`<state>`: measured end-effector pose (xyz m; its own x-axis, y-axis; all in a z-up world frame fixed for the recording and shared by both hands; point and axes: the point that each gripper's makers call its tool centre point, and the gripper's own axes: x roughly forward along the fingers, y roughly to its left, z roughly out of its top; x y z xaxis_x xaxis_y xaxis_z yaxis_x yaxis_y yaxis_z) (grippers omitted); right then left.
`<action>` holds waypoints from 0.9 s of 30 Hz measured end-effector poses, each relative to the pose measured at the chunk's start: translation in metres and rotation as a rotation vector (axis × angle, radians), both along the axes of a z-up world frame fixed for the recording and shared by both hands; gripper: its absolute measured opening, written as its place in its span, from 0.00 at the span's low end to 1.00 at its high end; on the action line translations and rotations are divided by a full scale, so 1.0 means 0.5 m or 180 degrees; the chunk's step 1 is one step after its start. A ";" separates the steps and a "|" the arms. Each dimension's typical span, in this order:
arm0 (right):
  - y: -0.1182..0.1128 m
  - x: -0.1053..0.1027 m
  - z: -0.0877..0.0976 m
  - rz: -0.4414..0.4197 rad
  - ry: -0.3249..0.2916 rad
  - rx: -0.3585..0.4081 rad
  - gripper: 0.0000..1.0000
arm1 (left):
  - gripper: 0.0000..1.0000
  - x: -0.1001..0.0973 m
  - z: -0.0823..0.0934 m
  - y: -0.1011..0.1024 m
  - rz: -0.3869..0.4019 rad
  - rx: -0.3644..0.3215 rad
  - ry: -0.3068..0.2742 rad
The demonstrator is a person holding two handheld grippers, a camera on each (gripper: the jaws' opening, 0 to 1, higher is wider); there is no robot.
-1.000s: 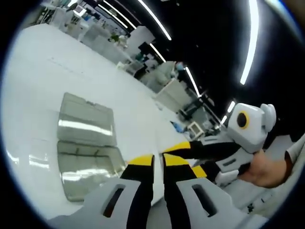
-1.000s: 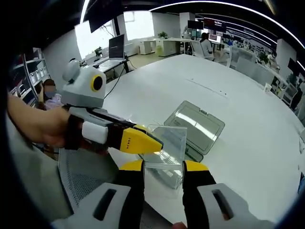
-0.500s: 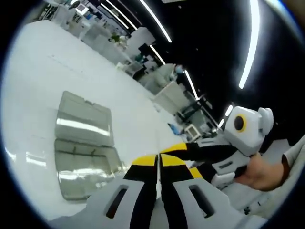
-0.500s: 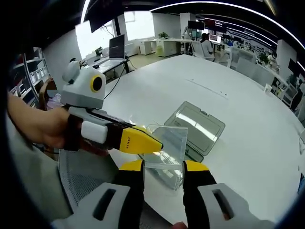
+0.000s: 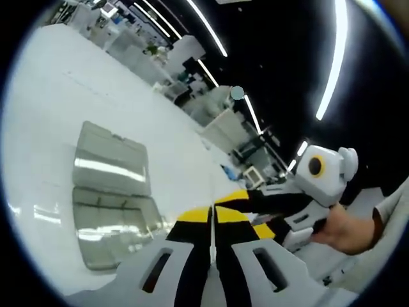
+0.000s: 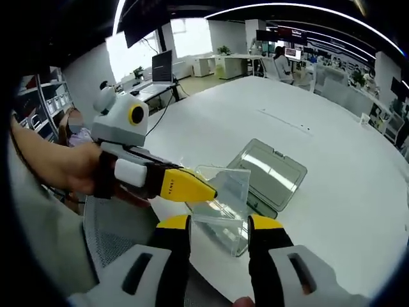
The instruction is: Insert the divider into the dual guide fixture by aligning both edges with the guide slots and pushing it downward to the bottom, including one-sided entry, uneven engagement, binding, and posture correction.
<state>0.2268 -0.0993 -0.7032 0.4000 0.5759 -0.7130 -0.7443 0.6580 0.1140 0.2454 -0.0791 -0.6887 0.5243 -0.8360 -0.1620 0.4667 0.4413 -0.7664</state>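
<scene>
In the right gripper view the right gripper (image 6: 218, 225) rises from the bottom with its yellow-tipped black jaws spread apart, and the thin clear plastic divider sheet (image 6: 225, 192) stands between and just beyond them; whether either jaw touches the sheet cannot be told. The left gripper (image 6: 206, 190) comes in from the left of that view, held by a person's hand (image 6: 64, 169), its yellow tips clenched on the left edge of the divider, so the sheet is held up in the air above the near edge of the white round surface (image 6: 345, 185). In the left gripper view the same left gripper (image 5: 212, 216) shows its two jaws pressed nearly together, the divider seen edge-on as a thin pale line (image 5: 211, 252) running between them, and the right gripper (image 5: 246, 198) reaches in from the right in a hand (image 5: 342, 229). Beyond the grippers, the clear open hinged plastic box (image 6: 268, 173), the guide fixture, lies on the surface with its lid folded flat beside the tray (image 5: 108, 217). Farther off are desks with monitors (image 6: 160, 64) and long ceiling lights (image 5: 335, 57).
</scene>
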 end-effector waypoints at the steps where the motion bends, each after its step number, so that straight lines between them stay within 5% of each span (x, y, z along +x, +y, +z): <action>1: 0.003 -0.004 -0.001 0.0010 0.0066 0.0079 0.31 | 0.00 -0.002 -0.002 0.001 -0.0024 0.0017 -0.0009; 27: 0.009 -0.036 0.051 0.0542 0.0817 0.1346 0.19 | 0.00 -0.034 0.060 0.016 -0.0807 -0.0254 -0.0269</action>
<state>0.2087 -0.0946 -0.6777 0.1184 0.8764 -0.4667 -0.7500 0.3870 0.5364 0.2282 -0.0713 -0.6586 0.3055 -0.9506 -0.0550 0.6183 0.2420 -0.7477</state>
